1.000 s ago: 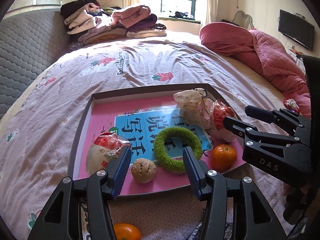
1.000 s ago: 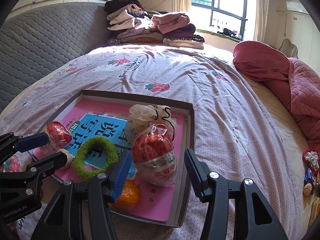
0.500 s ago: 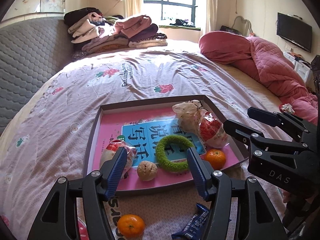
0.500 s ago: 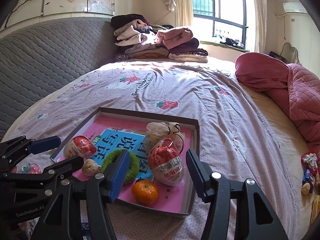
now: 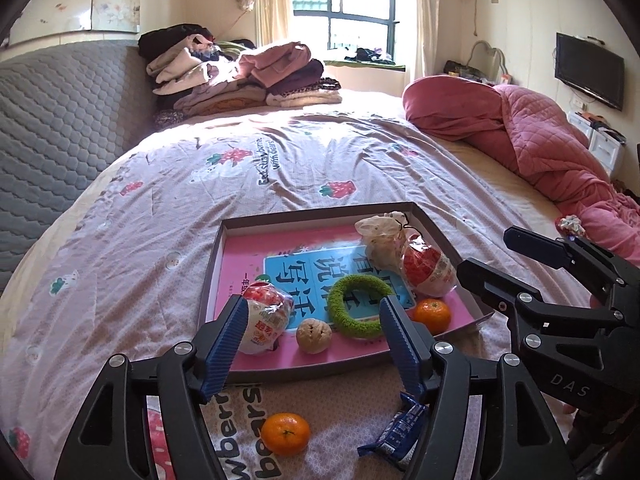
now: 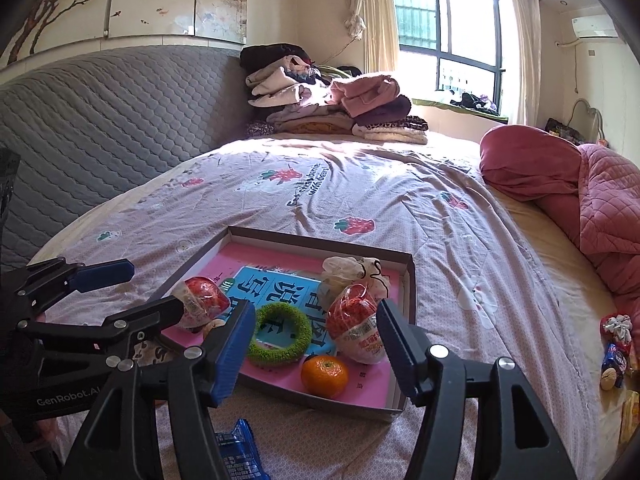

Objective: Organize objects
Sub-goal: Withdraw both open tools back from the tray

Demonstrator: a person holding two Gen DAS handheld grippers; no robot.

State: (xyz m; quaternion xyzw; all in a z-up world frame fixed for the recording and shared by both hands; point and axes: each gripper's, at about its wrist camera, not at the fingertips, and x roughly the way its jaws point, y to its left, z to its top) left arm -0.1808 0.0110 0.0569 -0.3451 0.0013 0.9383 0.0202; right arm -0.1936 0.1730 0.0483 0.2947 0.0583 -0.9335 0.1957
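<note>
On the bed, tray [image 5: 434, 229] holding green ring [image 5: 359, 305], tangerine [image 5: 431, 315], snack bags at 2 o'clock, both grippers [image 5: 312, 326] [image 6: 316, 326] spread empty, pulled back since earlier.

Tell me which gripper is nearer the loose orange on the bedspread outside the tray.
Left. The left gripper is open directly above the loose orange; the right gripper is off to its right, beyond the tray corner.
</note>
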